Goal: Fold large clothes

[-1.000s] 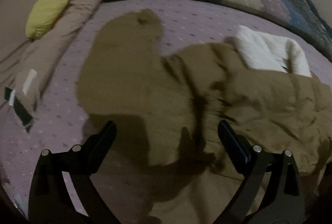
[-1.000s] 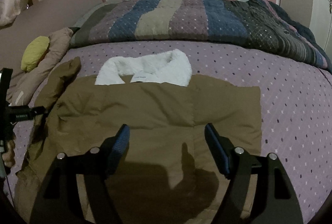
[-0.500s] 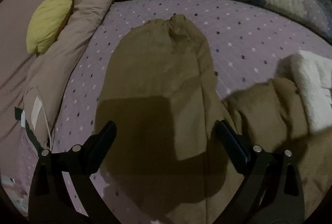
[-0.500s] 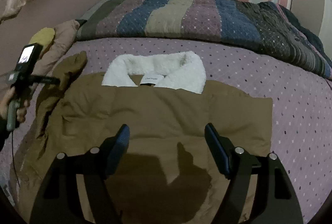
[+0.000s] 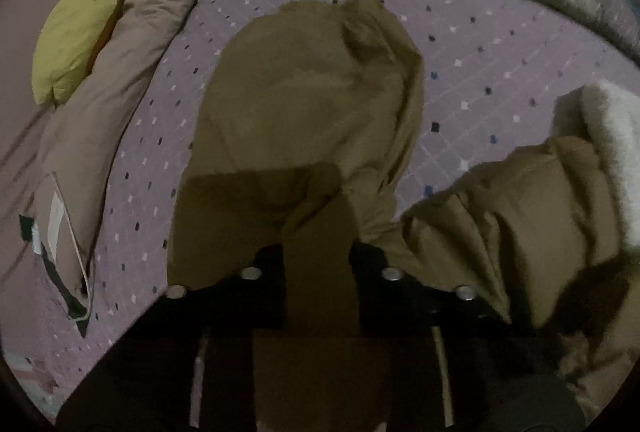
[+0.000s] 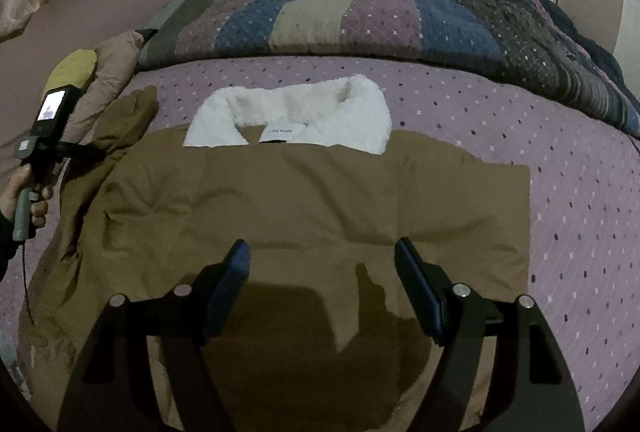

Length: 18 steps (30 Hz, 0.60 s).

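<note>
A large brown jacket (image 6: 312, 200) with a white fleece collar (image 6: 296, 116) lies flat on the purple dotted bed. Its right side is folded in, giving a straight edge. Its left sleeve (image 5: 304, 104) stretches up and away toward the pillows. My left gripper (image 5: 320, 248) is shut on the sleeve, with brown cloth bunched over the jaws and hiding the fingertips. It also shows at the left of the right wrist view (image 6: 80, 152), pinching the sleeve. My right gripper (image 6: 322, 272) is open and empty above the jacket's lower middle.
A striped quilt (image 6: 380, 16) lies bunched along the far side of the bed. A tan pillow (image 5: 120, 104) and a yellow cushion (image 5: 76, 32) lie at the left edge. The purple sheet (image 6: 580, 192) lies bare to the right of the jacket.
My left gripper moved forward onto the sleeve and shut on it; it was open before. The right gripper has drifted slightly closer over the jacket, still open.
</note>
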{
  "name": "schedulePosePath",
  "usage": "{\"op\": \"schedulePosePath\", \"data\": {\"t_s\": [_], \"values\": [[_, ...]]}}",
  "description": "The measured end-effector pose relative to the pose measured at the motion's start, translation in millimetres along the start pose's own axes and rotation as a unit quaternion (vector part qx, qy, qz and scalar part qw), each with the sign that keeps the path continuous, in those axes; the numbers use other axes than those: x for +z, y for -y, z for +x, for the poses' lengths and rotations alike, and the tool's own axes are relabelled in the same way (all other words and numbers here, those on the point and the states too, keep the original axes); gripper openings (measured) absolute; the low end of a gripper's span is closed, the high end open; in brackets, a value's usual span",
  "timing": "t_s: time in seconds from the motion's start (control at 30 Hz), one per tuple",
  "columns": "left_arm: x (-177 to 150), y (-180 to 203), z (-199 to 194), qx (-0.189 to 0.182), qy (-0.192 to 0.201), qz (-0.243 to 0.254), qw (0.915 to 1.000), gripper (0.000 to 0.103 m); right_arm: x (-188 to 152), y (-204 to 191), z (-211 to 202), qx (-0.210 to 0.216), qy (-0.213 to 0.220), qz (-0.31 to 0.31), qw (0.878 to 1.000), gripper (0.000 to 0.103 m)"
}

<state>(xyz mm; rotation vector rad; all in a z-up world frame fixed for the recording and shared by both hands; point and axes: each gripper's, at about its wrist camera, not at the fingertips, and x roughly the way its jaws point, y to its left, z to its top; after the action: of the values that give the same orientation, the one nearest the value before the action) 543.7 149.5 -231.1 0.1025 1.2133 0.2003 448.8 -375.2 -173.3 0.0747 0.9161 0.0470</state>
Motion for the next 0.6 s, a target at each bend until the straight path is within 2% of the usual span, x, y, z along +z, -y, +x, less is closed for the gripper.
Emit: {"op": "schedulePosePath", "data": {"t_s": [0.1,0.27,0.4,0.53,0.6], "values": [[-5,-16,-21,-0.039,0.01,-0.021,0.999,0.012,0,1,-2,-0.001,-0.001,0.004,1.0,0.075],[-24,-34,-68,-0.099,0.039,-0.048,0.9932,0.011,0,5,-17,0.004,0.011,0.009,1.0,0.075],[-40,-20,-116,-0.142,0.081,-0.04,0.9858,0.011,1,13,-32,0.005,0.021,0.018,1.0,0.075],[-56,-2,-170,-0.201,0.132,-0.047,0.9694,0.011,-1,20,-49,0.003,0.029,0.023,0.999,0.075],[-65,7,-187,-0.232,0.139,-0.038,0.9619,0.011,-3,22,-59,0.001,0.034,0.021,0.999,0.075]]}}
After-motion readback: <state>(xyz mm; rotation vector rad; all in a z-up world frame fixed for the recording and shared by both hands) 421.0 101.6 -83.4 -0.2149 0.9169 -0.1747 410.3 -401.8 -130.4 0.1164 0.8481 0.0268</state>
